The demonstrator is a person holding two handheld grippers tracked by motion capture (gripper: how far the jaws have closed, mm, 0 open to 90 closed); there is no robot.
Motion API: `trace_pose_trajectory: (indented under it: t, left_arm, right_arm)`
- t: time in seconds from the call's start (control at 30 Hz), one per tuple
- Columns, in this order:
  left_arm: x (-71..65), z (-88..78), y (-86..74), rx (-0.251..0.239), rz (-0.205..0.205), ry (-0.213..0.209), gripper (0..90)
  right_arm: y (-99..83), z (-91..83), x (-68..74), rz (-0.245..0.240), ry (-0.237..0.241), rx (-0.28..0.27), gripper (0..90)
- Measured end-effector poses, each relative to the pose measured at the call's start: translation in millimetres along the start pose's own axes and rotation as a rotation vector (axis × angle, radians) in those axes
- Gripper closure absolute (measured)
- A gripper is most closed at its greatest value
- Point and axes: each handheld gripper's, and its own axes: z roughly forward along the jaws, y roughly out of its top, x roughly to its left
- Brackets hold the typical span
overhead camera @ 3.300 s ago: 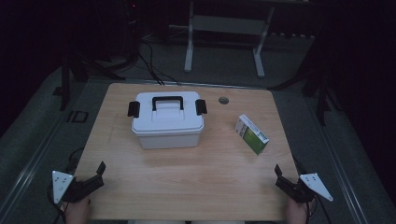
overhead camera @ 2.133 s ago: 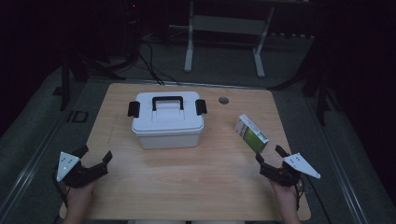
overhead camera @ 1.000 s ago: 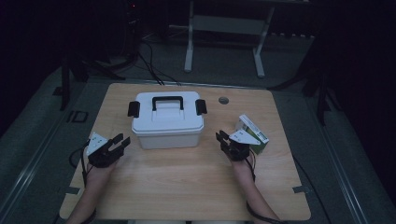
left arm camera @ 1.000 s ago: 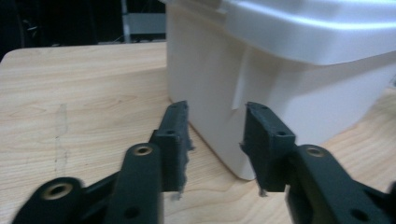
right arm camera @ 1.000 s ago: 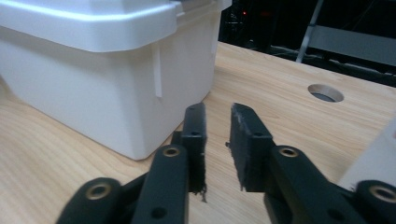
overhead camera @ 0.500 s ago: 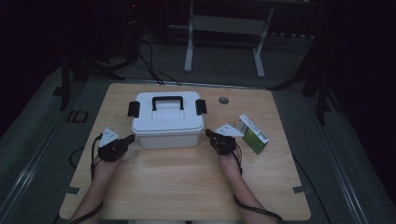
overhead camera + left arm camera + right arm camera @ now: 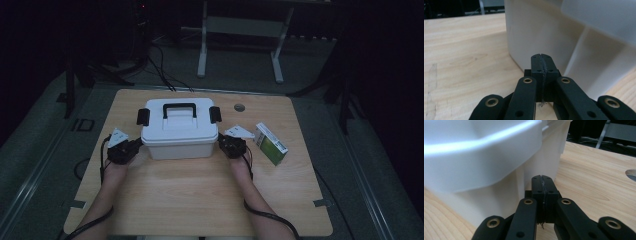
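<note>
We see a white box (image 7: 180,131) with a black handle (image 7: 179,108) and two black clips standing on the wooden bench (image 7: 200,195), a bit toward the far side. Our left hand-held gripper (image 7: 135,145) sits just beside the box's left end, low down near the bottom. Its two black jaws have just been closing and are now pressed together with nothing between them. Our right hand-held gripper (image 7: 223,144) sits just beside the box's right end. Its jaws have also just closed flat together, with nothing inside. In both gripper views the tips are very close to the white wall, under the lid's edge. A small green and white carton (image 7: 270,144) lies near the right hand-held gripper.
</note>
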Motion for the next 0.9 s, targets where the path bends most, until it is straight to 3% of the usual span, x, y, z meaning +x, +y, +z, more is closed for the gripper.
trace_pose_trajectory:
  t: [0.47, 0.9]
  left_arm:
    - [-3.6, 1.4, 5.1, -0.005, 0.018, -0.007, 89.9]
    - [-12.3, -3.6, 2.0, -0.003, 0.013, -0.03, 90.0]
  right_arm:
    - [0.0, 3.2, 1.2, 0.011, 0.002, 0.0, 90.0]
    - [-3.9, -6.8, 1.3, 0.01, 0.011, 0.002, 90.0]
